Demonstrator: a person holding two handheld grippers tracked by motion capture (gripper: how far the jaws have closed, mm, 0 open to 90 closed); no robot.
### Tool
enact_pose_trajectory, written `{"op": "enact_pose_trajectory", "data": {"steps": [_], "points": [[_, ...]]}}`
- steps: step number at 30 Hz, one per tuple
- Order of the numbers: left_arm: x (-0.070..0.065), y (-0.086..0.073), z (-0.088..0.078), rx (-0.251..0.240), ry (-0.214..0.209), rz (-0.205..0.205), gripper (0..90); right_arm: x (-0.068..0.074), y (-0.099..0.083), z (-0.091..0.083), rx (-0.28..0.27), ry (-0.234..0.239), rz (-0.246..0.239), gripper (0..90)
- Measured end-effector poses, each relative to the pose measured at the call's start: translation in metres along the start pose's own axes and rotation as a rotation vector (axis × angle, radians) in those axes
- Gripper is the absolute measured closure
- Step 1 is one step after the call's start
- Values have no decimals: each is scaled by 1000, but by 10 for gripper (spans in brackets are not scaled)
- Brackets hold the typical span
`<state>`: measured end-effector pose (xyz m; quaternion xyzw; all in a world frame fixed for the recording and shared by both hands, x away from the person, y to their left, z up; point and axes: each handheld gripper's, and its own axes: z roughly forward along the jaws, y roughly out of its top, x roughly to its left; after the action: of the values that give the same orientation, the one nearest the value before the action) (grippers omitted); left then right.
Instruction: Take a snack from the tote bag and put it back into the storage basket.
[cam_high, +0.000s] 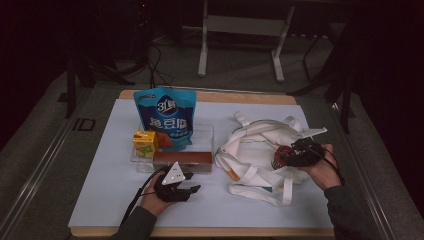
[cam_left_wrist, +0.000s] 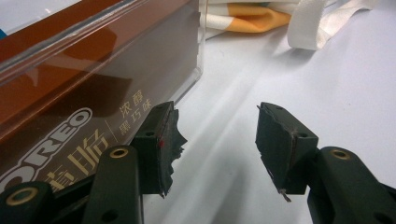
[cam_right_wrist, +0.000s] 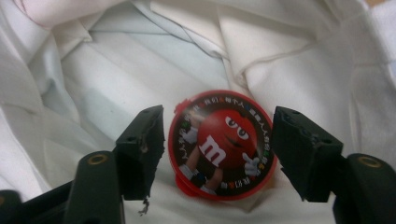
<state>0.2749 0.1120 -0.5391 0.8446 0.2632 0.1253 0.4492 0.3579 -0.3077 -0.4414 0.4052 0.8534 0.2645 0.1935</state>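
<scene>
A round can with a red M&M's lid (cam_right_wrist: 219, 149) rests on the folds of a white tote bag (cam_right_wrist: 280, 46). My right gripper (cam_right_wrist: 218, 135) stands open around it, one pad on each side of the lid and neither pressing on it. In the high view that gripper (cam_high: 286, 155) sits over the tote bag (cam_high: 255, 140) at the right, with the can (cam_high: 278, 158) at its tips. My left gripper (cam_left_wrist: 215, 126) is open with nothing between its pads, low over the white sheet beside a brown Oreo box (cam_left_wrist: 93, 79). From above, the left gripper (cam_high: 194, 182) lies just in front of that box (cam_high: 182, 159).
A clear tray (cam_high: 205, 132) holds a blue snack bag (cam_high: 165, 117), a yellow juice box (cam_high: 145, 142) and the Oreo box. The white sheet (cam_high: 115, 200) covers the table top. A tote strap and an orange patch (cam_left_wrist: 247, 18) lie beyond the left gripper.
</scene>
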Motion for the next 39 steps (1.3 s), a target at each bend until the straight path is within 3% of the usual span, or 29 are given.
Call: {"op": "enact_pose_trajectory", "data": {"steps": [17,26,39], "points": [[0,0,0,1,1,4,476,-9,-13,14,64,33,29,262],[0,0,0,2,2,5,476,-9,-10,20,47,26,63,258],[0,0,0,2,1,5,476,-11,-12,36,89,53,74,235]]}}
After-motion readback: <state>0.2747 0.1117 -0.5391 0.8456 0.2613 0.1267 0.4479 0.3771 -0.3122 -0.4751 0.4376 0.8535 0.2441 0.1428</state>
